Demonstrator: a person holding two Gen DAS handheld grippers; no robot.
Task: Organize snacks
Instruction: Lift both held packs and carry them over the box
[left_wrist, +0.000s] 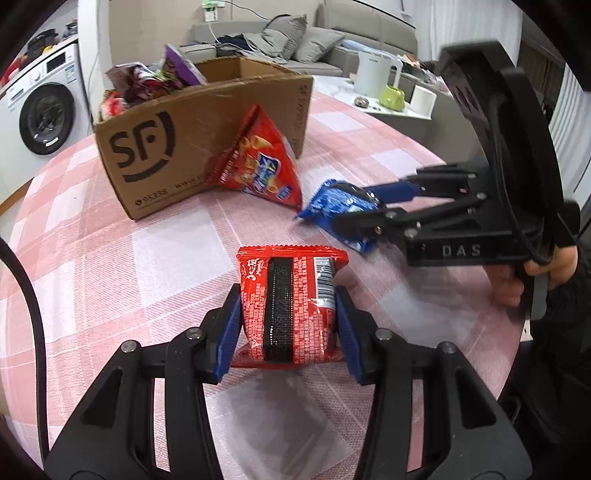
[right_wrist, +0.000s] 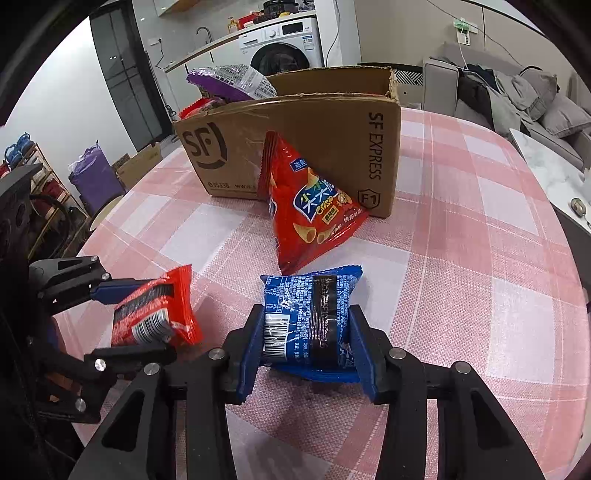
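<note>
Pinching one red packet (left_wrist: 290, 306): left gripper (left_wrist: 288, 325). Right gripper (right_wrist: 304, 341) pinches one blue packet (right_wrist: 308, 314). One triangular bag (right_wrist: 306, 206) ahead, against one box (right_wrist: 332, 147).

The cardboard box (left_wrist: 177, 147) hides most of its snack bags (left_wrist: 147, 77) (only crumpled tops show); their print is unreadable.

Counted on the desk (right_wrist: 461, 258): one cardboard box (right_wrist: 332, 140), one red triangular crisp bag (right_wrist: 306, 210), one small red snack pack (left_wrist: 290, 306), one small blue snack pack (right_wrist: 306, 317). Several more packets (right_wrist: 229, 83) in the box, can't count those. Two hand-held grippers.
</note>
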